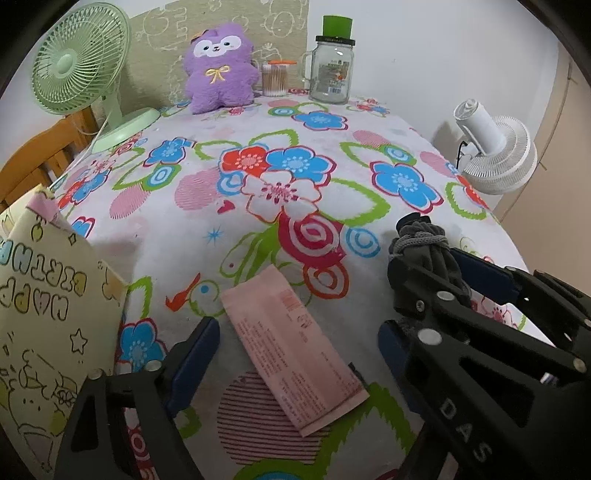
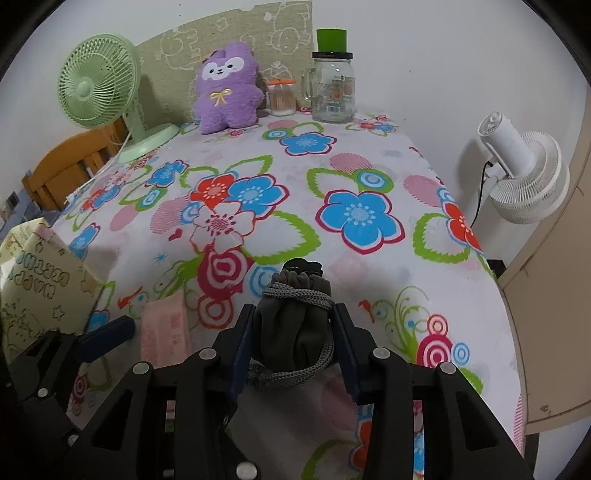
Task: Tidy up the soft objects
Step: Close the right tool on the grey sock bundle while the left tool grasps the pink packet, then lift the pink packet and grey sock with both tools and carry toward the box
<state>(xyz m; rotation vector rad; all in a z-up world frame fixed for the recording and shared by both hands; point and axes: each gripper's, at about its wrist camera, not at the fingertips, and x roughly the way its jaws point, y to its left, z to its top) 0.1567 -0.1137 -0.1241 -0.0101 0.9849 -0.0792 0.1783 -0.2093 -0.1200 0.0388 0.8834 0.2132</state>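
Clutter lines the far edge of the flowered tablecloth [image 2: 369,155]: a purple plush toy [image 2: 227,88] sits upright against a patterned board [image 2: 236,33], with a small jar of cotton swabs [image 2: 281,98] just beside it and a glass mug jar [image 2: 332,88] carrying a green cup [image 2: 331,38] on its lid. A green desk fan [image 2: 99,81] stands at the far left corner, and a white fan [image 2: 524,173] hangs off the table's right side by the wall. A yellow printed gift bag [image 1: 40,314] stands at the near left edge, close to the left gripper [image 1: 295,343].

The right gripper [image 2: 295,332] pinches a grey drawstring pouch [image 2: 295,317] between its blue pads, the cord wound around the pouch's neck; the pouch is near the front of the table, right of centre. The left gripper is spread wide, its pads either side of a pink paper packet [image 1: 291,350] lying flat on the cloth; whether the pads touch it cannot be told.

In the left wrist view the right gripper's black frame covers the near right corner of the table. The gift bag's lettering reads upside down and is cut off at the frame edge. Print on the pink packet is too small to read. A wooden chair [image 1: 40,151] shows only partly behind the green fan.
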